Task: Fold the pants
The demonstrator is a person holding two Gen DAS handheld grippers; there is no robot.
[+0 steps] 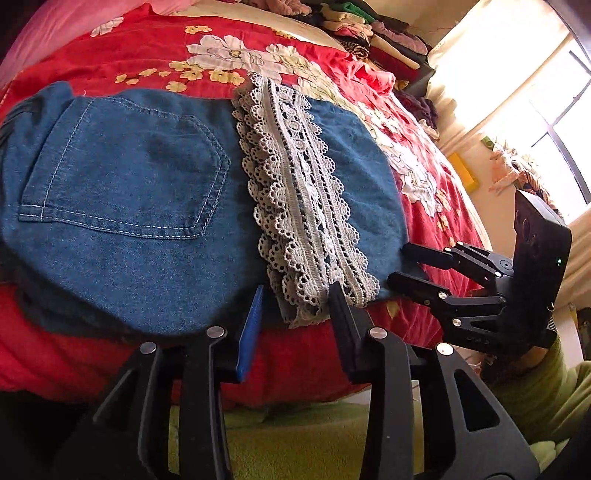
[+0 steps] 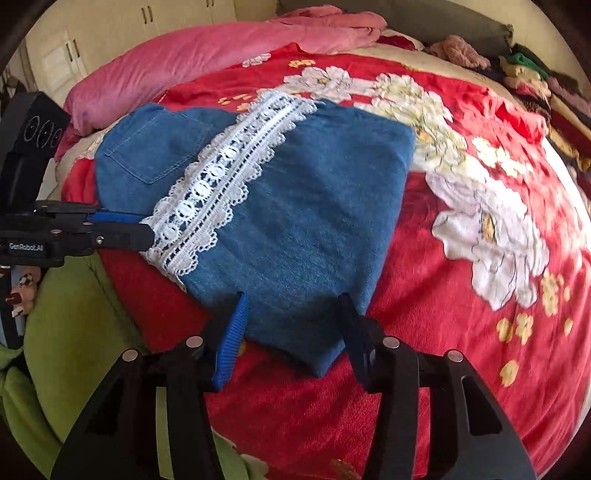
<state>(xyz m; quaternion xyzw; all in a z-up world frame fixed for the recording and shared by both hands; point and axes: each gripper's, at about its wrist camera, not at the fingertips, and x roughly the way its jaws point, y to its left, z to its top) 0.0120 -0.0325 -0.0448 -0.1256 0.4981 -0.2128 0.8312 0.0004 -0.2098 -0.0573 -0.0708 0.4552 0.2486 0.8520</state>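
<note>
Blue denim pants (image 1: 122, 229) lie folded on the red flowered bedspread, back pocket up, with a white lace hem band (image 1: 299, 206) across them. My left gripper (image 1: 295, 295) is open at the near edge, its jaws either side of the lace end. The pants (image 2: 303, 221) and lace (image 2: 221, 181) also show in the right wrist view. My right gripper (image 2: 291, 301) is open over the pants' near corner, jaws either side of the denim. It shows in the left wrist view (image 1: 402, 266) at the pants' right edge. The left gripper (image 2: 146, 225) shows at the lace end.
The red flowered bedspread (image 2: 461, 295) covers the bed. A pink blanket (image 2: 207, 51) lies at the far side. Stacked folded clothes (image 1: 373, 33) sit along the far right edge. A green cover (image 2: 74, 310) hangs below the near bed edge. A bright window (image 1: 546, 110) is at right.
</note>
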